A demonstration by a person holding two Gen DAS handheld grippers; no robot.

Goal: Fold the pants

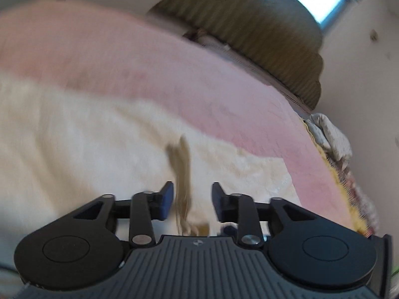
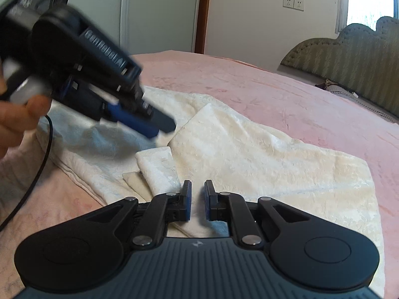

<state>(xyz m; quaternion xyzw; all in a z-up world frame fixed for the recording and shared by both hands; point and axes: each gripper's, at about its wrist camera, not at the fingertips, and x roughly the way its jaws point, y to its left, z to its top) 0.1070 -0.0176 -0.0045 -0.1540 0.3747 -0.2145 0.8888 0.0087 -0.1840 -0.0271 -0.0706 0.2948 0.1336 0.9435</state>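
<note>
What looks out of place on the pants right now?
The cream pants lie on the pink bedspread with an uneven fold: one corner sticks up askew, and a narrow flap pokes out near the right tongs. Nothing looks torn.

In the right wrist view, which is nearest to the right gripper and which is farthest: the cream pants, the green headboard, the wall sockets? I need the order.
From the right gripper:
1. The cream pants, lying just under and ahead of its fingertips.
2. The green headboard, beyond the pink bed cover, on the right.
3. The wall sockets, high on the far wall.
</note>
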